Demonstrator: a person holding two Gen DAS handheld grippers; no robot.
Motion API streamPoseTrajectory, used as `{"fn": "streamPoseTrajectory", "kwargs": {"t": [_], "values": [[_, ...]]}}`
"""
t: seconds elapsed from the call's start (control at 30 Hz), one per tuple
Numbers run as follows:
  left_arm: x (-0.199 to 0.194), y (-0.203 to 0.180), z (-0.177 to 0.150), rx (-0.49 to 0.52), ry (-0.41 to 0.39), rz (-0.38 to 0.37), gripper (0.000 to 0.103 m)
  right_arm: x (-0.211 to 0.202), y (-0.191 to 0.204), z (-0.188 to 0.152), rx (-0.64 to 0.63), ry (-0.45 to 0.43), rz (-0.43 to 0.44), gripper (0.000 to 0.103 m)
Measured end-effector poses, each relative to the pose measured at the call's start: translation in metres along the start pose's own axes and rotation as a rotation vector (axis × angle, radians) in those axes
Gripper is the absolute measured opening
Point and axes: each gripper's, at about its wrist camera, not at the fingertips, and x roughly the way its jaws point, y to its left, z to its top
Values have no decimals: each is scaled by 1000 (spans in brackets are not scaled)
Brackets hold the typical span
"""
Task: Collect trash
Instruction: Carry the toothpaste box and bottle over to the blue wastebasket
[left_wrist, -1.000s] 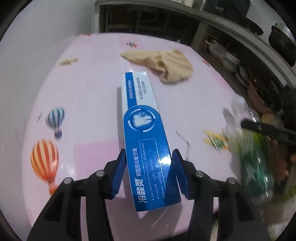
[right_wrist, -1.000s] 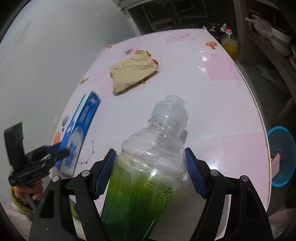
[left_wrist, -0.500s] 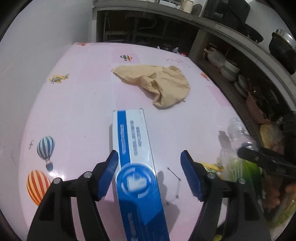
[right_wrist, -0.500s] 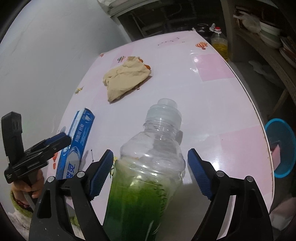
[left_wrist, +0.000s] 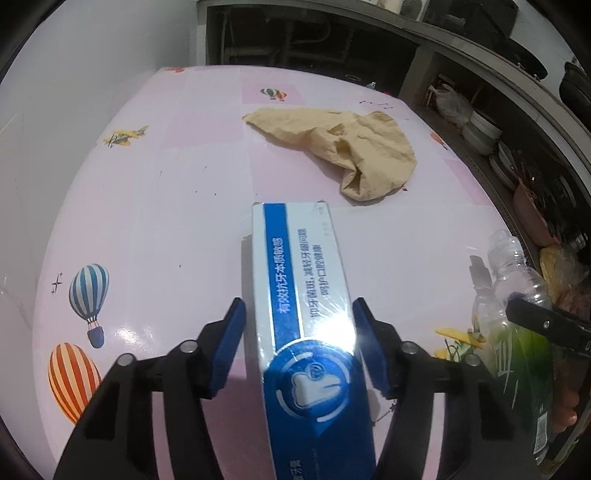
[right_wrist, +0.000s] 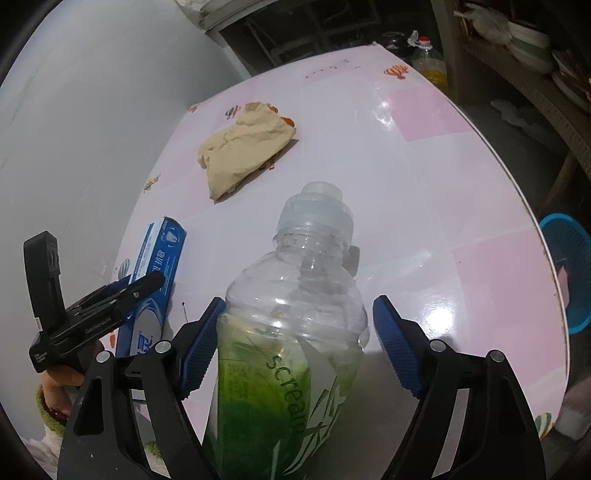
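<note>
The blue-and-white toothpaste box (left_wrist: 310, 317) lies lengthwise on the pink tabletop (left_wrist: 177, 229), running between the jaws of the left gripper (left_wrist: 297, 347). The jaws are closing; a thin strip of table shows between the left blue pad (left_wrist: 227, 350) and the box, and the right pad stands just beside its other edge, so the box does not look pinched (though glare on the wrapper makes the right side hard to read). In the right wrist view the same box (right_wrist: 155, 280) lies at the table's left part, partly behind the left gripper (right_wrist: 122, 291) and the hand (right_wrist: 64, 376) that holds it.

The clear plastic bottle (right_wrist: 295, 332), with green liquid in its lower half and a clear cap, leans between the jaws of the right gripper (right_wrist: 295, 339). These jaws are closing too; the left pad (right_wrist: 201, 347) touches the bottle's side, while the other pad stands apart from it. From the left wrist the bottle (left_wrist: 517, 332) shows at the right edge.

Farther back lies a crumpled beige cloth (left_wrist: 351, 147), well apart from both. A blue basket (right_wrist: 569, 273) sits past the table's right edge.
</note>
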Motion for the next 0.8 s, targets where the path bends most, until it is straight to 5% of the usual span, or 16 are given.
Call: {"fn": "streamPoseTrajectory", "kwargs": {"t": [0.23, 0.8], "values": [[5, 3, 2, 0, -19, -19, 51, 3, 3, -3, 1, 8, -5, 68], [-23, -8, -1, -4, -94, -70, 48, -23, -7, -7, 20, -36, 63, 68]]}}
